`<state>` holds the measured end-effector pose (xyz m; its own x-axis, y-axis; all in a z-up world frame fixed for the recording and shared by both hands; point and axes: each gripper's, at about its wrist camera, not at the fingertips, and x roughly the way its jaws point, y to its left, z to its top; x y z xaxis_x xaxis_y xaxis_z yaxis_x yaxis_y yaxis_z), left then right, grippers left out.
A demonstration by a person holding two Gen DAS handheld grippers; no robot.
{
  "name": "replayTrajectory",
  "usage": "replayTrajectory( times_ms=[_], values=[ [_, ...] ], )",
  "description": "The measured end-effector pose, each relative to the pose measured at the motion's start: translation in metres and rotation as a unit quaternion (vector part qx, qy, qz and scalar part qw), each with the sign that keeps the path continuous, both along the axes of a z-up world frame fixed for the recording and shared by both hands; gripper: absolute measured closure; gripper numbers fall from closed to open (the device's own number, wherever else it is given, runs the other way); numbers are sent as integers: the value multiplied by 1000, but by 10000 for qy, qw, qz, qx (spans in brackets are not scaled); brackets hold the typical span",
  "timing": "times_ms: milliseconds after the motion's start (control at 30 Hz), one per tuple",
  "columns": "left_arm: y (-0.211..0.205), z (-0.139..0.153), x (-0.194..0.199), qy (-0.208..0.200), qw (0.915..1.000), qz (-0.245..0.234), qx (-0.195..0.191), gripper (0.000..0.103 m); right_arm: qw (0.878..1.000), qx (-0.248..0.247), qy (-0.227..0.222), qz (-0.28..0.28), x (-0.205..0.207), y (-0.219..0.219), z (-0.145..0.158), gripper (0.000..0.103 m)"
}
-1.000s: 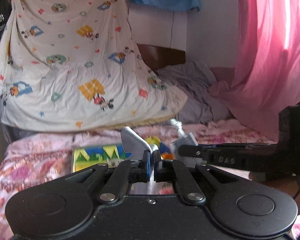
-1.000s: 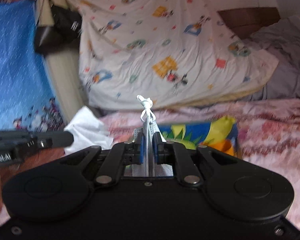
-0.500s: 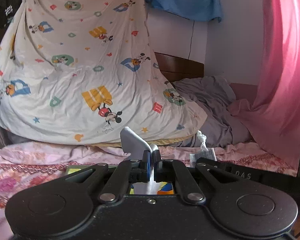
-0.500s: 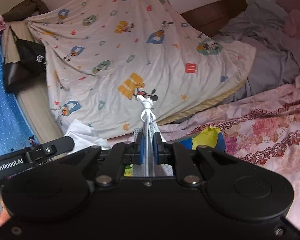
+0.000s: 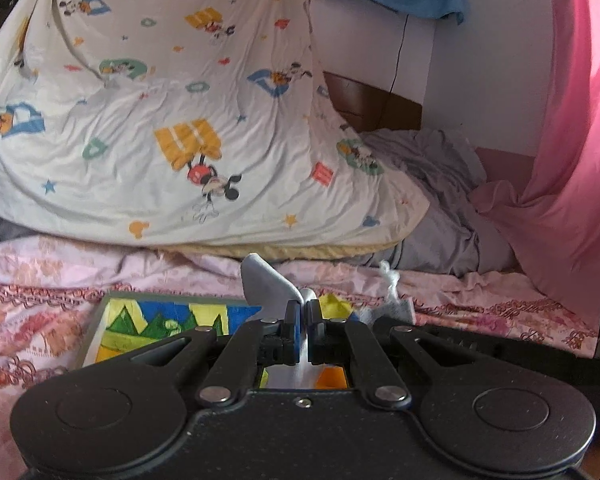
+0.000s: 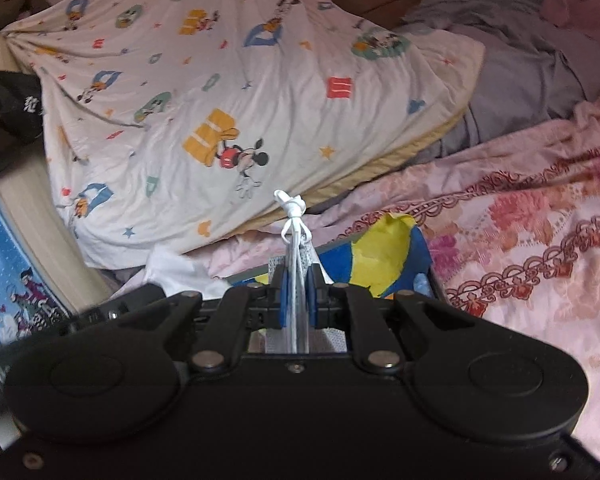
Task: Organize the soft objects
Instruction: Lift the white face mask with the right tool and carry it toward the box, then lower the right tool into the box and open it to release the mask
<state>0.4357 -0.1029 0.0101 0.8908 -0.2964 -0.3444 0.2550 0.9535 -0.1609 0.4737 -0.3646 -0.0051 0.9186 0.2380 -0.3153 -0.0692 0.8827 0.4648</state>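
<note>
My left gripper [image 5: 304, 312] is shut on a pale grey soft cloth [image 5: 266, 284] whose folded end sticks up past the fingertips. My right gripper [image 6: 296, 276] is shut on a white face mask [image 6: 298, 320]; its knotted ear loop [image 6: 290, 208] stands above the fingertips. Both hang over a colourful blue, yellow and green box [image 5: 152, 320] lying on the pink floral bedspread [image 6: 520, 240]. The left wrist view shows the right gripper's mask [image 5: 394, 308] just to the right. I cannot tell whether the two grippers hold one piece.
A white cartoon-print sheet [image 5: 172, 120] is draped behind the box. Grey bedding [image 5: 440, 208] and a pink curtain [image 5: 572, 140] lie to the right. A black bag [image 6: 16, 108] and blue patterned fabric [image 6: 12, 272] are at the left.
Both grippers stayed shut on their soft pieces. The right gripper dropped lower in the left wrist view, and both views shifted across the bed toward the cartoon sheet.
</note>
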Motion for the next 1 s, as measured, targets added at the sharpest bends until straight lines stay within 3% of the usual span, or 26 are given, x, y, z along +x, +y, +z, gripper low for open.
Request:
replayTrajectory(
  times_ms=[567, 1000],
  values=[
    [19, -48, 16, 759, 9963, 384, 92, 100, 9980, -240, 533, 219, 30, 20, -26, 93],
    [15, -43, 2, 641, 9962, 389, 453, 87, 9980, -242, 537, 225, 25, 18, -26, 81]
  ],
)
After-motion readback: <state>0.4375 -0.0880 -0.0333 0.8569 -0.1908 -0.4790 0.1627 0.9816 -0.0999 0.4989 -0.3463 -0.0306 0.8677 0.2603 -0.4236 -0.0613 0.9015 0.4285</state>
